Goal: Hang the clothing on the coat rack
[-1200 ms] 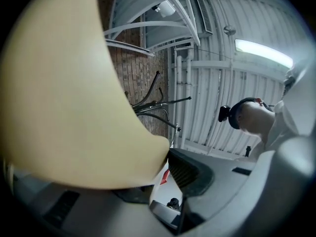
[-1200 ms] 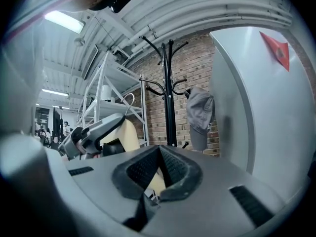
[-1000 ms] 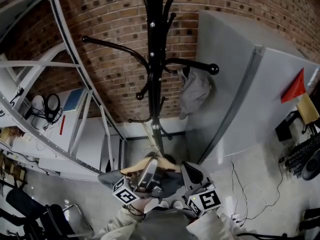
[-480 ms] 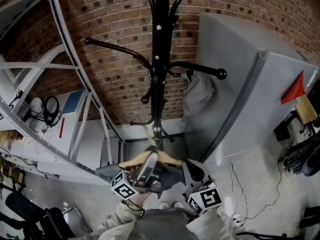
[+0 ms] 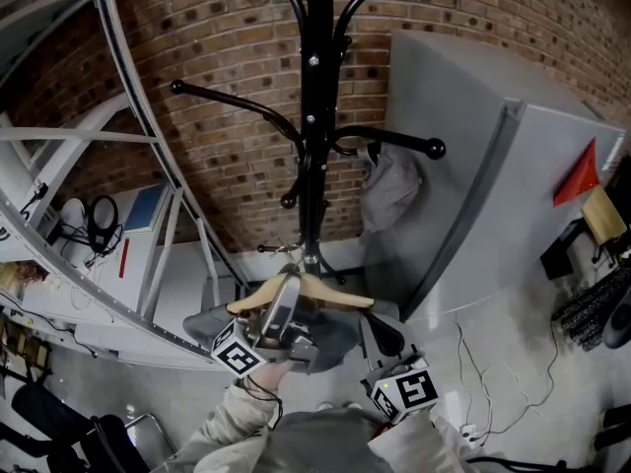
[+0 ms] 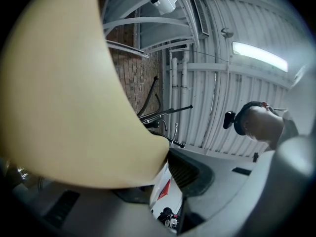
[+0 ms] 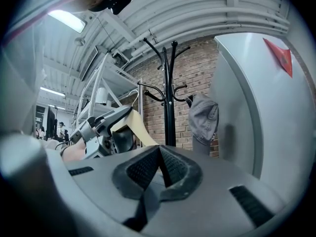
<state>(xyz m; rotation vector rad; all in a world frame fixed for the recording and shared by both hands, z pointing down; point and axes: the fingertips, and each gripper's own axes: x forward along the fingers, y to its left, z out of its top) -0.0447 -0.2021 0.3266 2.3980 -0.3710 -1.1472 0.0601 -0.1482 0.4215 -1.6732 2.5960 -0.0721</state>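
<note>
Spotter: Hanger (image 5: pixel 340 296) and your left hand-held gripper (image 5: pixel 282 315) sit higher than a second ago. You have lifted them up and in toward the pole. The jaws are clamped across the wooden bar, with the clothing (image 5: pixel 330 335) draped dark grey beneath it.

Checker: Your right hand-held gripper (image 5: pixel 379 333) has not stirred. It is low, just beside the garment's right edge, and its own view shows the pads pressed together with nothing between them.

Spotter: That lift reads to me as the approach, not the hanging. The wire hook (image 7: pixel 131 94) on top is clear of every arm of the coat rack (image 5: pixel 314 126), so you would likely need more height before it can catch.

Checker: Mind the right-hand arm (image 5: pixel 394 138), since a pale grey cloth (image 5: pixel 390 187) already hangs from it. The long left arm (image 5: pixel 232 100) looks bare.

Spotter: As for containers, you have none to fill here. The white shelving (image 5: pixel 99 134) on your left carries items too small to name, and the grey cabinet (image 5: pixel 493 195) by the brick wall (image 5: pixel 217 37) shows no open door
</note>
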